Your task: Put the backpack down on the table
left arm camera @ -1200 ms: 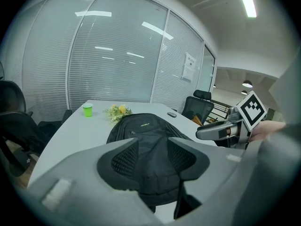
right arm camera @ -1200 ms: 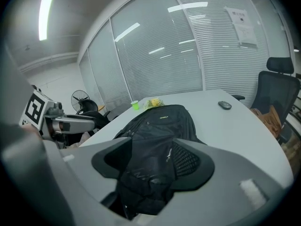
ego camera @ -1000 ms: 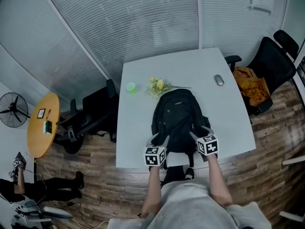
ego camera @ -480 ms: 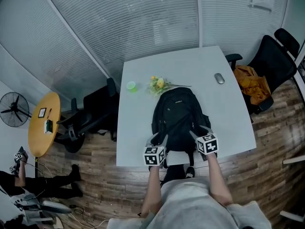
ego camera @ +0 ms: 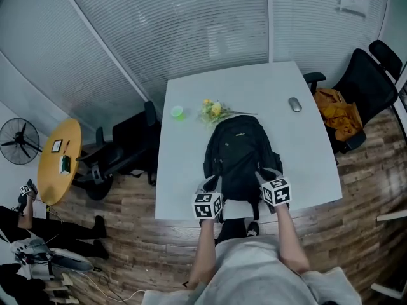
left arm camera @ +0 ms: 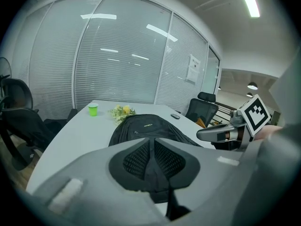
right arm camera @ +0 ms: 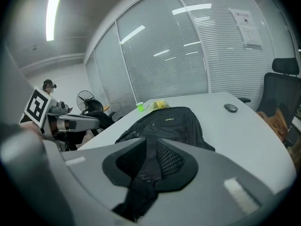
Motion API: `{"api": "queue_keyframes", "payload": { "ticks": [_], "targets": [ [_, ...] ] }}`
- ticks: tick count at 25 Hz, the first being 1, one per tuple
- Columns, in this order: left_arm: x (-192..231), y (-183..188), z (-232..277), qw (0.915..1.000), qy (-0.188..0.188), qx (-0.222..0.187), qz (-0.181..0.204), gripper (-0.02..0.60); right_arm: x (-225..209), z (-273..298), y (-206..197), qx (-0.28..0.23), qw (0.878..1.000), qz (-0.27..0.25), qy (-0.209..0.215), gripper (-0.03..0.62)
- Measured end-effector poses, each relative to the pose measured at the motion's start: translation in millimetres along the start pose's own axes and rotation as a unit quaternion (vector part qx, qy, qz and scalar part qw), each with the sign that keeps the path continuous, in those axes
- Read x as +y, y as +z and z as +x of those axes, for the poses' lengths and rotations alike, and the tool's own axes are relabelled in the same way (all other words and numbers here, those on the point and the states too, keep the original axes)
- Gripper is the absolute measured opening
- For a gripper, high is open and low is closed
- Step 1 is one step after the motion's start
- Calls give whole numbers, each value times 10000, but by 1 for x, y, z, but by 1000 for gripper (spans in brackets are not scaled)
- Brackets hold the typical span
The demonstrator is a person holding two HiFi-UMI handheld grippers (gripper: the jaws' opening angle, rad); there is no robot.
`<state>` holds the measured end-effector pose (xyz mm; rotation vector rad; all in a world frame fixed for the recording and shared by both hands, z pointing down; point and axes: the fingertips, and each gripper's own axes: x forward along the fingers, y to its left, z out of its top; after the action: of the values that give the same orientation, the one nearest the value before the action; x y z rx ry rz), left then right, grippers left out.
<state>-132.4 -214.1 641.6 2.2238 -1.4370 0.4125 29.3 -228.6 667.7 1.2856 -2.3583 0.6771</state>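
Note:
A black backpack [ego camera: 240, 151] lies flat on the white table [ego camera: 184, 170], its strap end at the near edge. My left gripper [ego camera: 213, 184] sits at its near left corner and my right gripper [ego camera: 267, 175] at its near right corner. Both pairs of jaws have just been closing. In the left gripper view the left gripper [left arm camera: 153, 147] pinches a black strap [left arm camera: 159, 175] of the backpack [left arm camera: 146, 125]. In the right gripper view the right gripper [right arm camera: 151, 157] clamps another black strap [right arm camera: 141, 182] of the backpack [right arm camera: 171, 121].
Beyond the backpack stand a green cup [ego camera: 177, 112], a bunch of yellow flowers [ego camera: 213, 111] and a grey mouse [ego camera: 295, 104]. An office chair with an orange cloth [ego camera: 337, 116] is at the right, black chairs [ego camera: 121, 154] at the left, then a round yellow table [ego camera: 58, 162].
Both grippers' jaws have drawn together on the backpack's straps. The hands and the backpack have kept their places. A person at the lower left has shifted.

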Motion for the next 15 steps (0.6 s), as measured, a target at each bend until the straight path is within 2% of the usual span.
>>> {"api": "queue_keyframes", "payload": {
  "ticks": [3, 5, 11, 15],
  "targets": [
    [0, -2, -2, 10000, 5, 27, -8, 8, 2, -3, 1, -55, 10000, 22, 58, 1],
    [3, -5, -1, 10000, 33, 56, -40, -12, 2, -3, 2, -63, 9999, 20, 83, 0],
    [3, -8, 1, 9999, 22, 80, -65, -12, -3, -5, 2, -73, 10000, 28, 14, 0],
    [-3, -6, 2, 9999, -151, 59, -39, -12, -2, -4, 0, -14, 10000, -50, 37, -2]
  ]
}}
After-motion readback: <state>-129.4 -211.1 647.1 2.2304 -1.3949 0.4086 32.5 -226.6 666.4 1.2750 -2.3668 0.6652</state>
